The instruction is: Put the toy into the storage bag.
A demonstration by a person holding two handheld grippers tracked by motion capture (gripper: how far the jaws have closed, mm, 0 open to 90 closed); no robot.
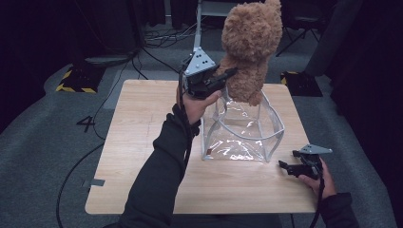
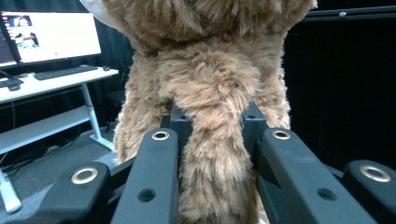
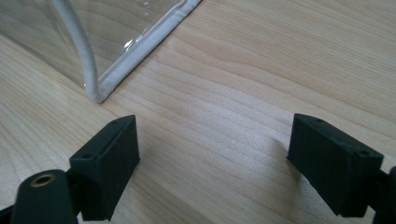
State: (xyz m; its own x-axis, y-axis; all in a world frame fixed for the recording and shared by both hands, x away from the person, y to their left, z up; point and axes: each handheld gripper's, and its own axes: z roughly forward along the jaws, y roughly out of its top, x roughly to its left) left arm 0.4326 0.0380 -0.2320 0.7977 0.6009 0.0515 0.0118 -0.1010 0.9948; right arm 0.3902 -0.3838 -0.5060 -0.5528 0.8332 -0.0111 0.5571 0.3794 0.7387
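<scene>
Step in hand, as judged: lowering the teddy bear (image 1: 249, 45) into the clear plastic bag (image 1: 242, 135).

Left gripper (image 1: 227, 76) is clamped on 1 limb of the bear; in the left gripper view the brown plush limb (image 2: 215, 158) is squeezed between the 2 black jaws and the rest of the body rises above them. In the high view the bear hangs in the air over the far edge of the wooden tabletop (image 1: 142, 142), its lowest foot just above the far rim of the bag's open mouth. Not yet inside.

The bag stands upright, right of the tabletop's centre, white-piped rim open upward. Walls look thin and floppy.

Right gripper (image 1: 291, 167) rests near the tabletop's right edge, beside the bag's near right corner, jaws apart with nothing between them. The right gripper view shows bare wood between the pads and the bag's piped bottom corner (image 3: 100, 91) just ahead.

Notes for doing it well:
- Bring the bear toward the middle of the opening before descending; it sits over the far rim now and could fold that wall in.
- Go in feet first, slowly.
- The right gripper could steady the near rim, since a push from the bear would likely tip the bag.
- Release only once the body is inside.
</scene>
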